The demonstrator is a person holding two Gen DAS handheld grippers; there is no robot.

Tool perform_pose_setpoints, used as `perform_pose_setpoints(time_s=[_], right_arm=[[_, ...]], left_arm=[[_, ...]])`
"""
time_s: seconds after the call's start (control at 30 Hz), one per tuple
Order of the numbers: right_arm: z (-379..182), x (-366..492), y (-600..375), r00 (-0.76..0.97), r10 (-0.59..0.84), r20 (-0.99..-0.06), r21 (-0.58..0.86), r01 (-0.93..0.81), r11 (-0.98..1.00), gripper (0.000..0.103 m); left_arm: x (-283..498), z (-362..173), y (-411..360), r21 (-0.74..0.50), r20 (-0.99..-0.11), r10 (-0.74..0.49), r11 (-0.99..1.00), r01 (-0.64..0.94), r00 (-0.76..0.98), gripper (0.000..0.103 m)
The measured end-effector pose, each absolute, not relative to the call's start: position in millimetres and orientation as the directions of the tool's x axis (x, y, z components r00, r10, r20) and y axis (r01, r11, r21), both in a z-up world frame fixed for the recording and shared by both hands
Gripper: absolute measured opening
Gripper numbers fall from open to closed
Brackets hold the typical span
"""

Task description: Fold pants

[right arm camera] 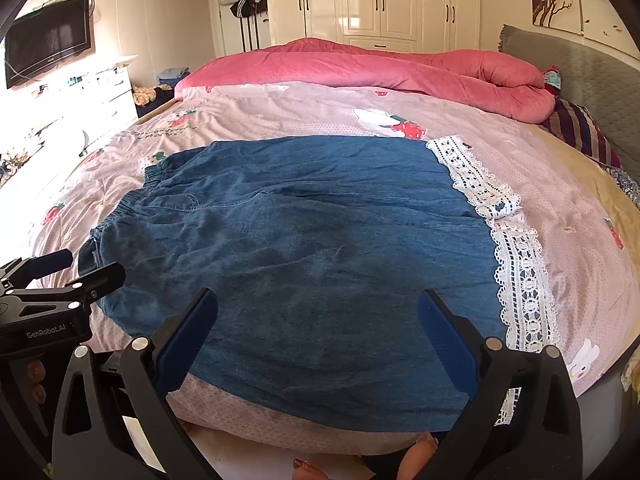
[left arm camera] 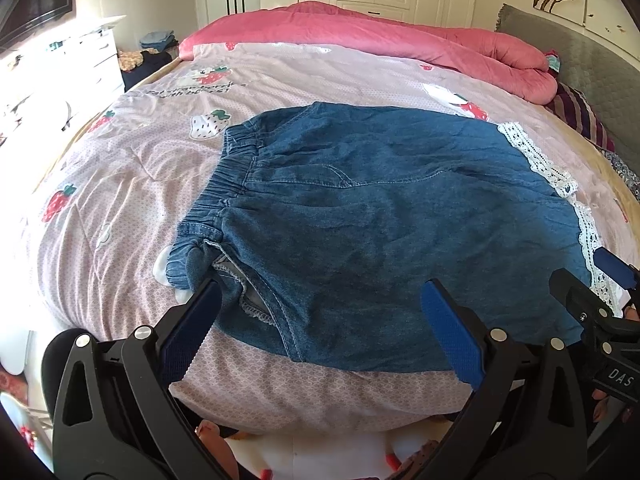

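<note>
Both tongs, left gripper (left arm camera: pixel 320 320) and right gripper (right arm camera: pixel 318 320), hover spread and empty over the blue denim lace-hemmed pants (right arm camera: pixel 304 232), which lie flat on the pink strawberry-print bedsheet (right arm camera: pixel 280 112). Best pinch both near-edge corners together, lifting evenly. White wardrobes (right arm camera: pixel 380 0) stand behind.

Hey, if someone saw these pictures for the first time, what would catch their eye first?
Probably the blue denim pants spread flat across the near part of the bed, with white lace hems at the right. Behind them, a bright pink quilt is bunched along the far edge. Both open tools, left and right, frame the near edge.
</note>
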State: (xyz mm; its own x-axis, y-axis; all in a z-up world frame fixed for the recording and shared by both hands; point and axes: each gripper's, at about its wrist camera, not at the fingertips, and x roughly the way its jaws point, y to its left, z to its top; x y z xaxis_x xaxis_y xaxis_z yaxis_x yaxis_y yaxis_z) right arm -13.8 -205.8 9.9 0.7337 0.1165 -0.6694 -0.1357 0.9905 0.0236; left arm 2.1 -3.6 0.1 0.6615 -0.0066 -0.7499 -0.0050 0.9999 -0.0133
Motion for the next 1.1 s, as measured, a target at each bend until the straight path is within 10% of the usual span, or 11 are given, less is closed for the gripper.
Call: perform_pose_setpoints(time_s=[1.1], right_arm=[[4, -3, -207, 0.719, 0.128, -0.683, 0.03, -0.147, 0.989, 0.099]], left_arm=[[4, -4, -1, -0.002, -0.75, -0.002, 1.0, 0.001, 0.662, 0.094]])
